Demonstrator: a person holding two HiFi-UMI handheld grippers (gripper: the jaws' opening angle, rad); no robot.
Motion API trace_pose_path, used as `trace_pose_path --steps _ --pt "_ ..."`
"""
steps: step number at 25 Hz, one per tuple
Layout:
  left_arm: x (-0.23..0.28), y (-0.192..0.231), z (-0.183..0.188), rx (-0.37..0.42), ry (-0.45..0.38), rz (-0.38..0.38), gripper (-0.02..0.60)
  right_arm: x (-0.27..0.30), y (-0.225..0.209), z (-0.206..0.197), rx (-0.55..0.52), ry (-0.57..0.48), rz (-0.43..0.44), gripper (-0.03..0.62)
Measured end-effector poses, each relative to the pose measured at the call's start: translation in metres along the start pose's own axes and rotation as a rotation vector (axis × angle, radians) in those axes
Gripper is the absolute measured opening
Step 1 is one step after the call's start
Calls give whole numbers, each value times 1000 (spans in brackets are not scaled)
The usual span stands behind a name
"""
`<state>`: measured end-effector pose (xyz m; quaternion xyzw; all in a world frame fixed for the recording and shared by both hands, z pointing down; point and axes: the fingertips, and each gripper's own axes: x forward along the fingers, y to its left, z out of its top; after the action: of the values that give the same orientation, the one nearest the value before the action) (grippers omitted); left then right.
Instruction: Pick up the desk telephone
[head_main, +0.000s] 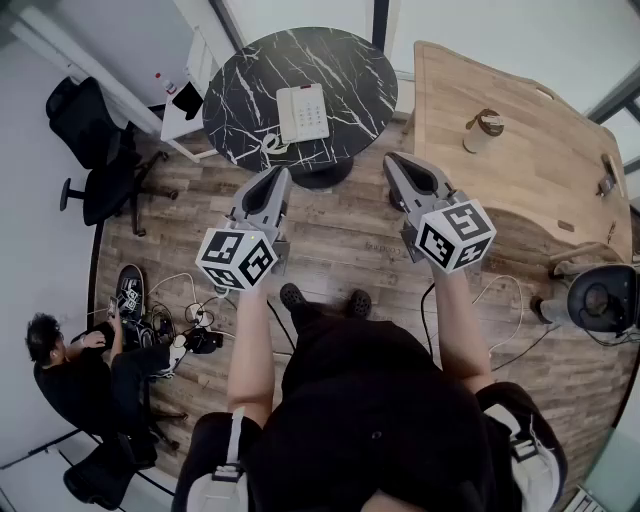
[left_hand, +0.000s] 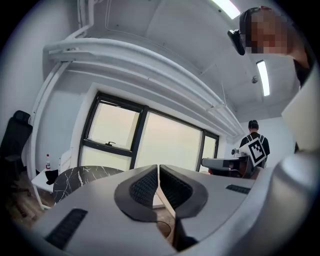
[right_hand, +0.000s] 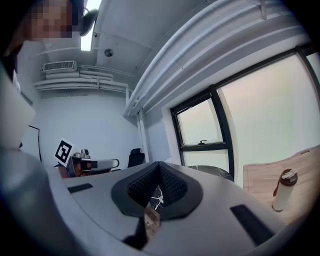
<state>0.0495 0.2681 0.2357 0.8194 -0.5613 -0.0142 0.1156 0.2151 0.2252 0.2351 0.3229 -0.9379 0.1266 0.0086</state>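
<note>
The white desk telephone (head_main: 302, 112) lies flat on a round black marbled worktop (head_main: 345, 70), a little right of its middle, with its curly cord (head_main: 272, 145) trailing off toward the near edge. Nothing touches it.

Both grippers are held out over the wooden floor (head_main: 350, 235), short of the worktop's near edge and roughly level. The left gripper (head_main: 280, 173) points up toward the worktop from below-left of the telephone; the right gripper (head_main: 393, 158) sits off to the telephone's lower right, near the gap between the round worktop and a wooden worktop (head_main: 520, 190) beside it. The telephone lies ahead of them and between their lines – nearer the left one's – and is well apart from both.

In the left gripper view the two ribbed pads (left_hand: 145, 187) meet along a thin seam with nothing between them: that gripper is closed and empty. The right gripper view shows the same – pads (right_hand: 172, 186) pressed together at the tip, no object caught, only a sliver of the marbled top seen beyond them.

A bottle (head_main: 485, 128) with a brown cap stands on the wooden worktop. A black office chair (head_main: 95, 150) stands at the far left, and a person (head_main: 70, 365) sits on the floor beside a tangle of cables (head_main: 190, 315).
</note>
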Motion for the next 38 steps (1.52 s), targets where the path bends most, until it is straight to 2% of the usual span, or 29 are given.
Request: trace_pose_path --steps 9,15,21,29,34,38 --pt "0 -15 -5 15 12 1 25 -16 -2 -4 -25 -6 -1 29" --pt "-5 -24 -9 29 19 13 25 -30 -17 -5 80 -91 -17 29" --pt "-13 -25 -19 61 24 22 25 -38 -24 -22 104 -56 -49 29" --pt "2 4 -30 37 68 25 25 -15 -32 -40 129 8 -91 29" --pt "26 30 -22 27 37 1 25 18 -42 -33 108 34 -98 29" --pt "45 52 -12 53 31 -30 25 53 -46 -19 85 40 -108 29"
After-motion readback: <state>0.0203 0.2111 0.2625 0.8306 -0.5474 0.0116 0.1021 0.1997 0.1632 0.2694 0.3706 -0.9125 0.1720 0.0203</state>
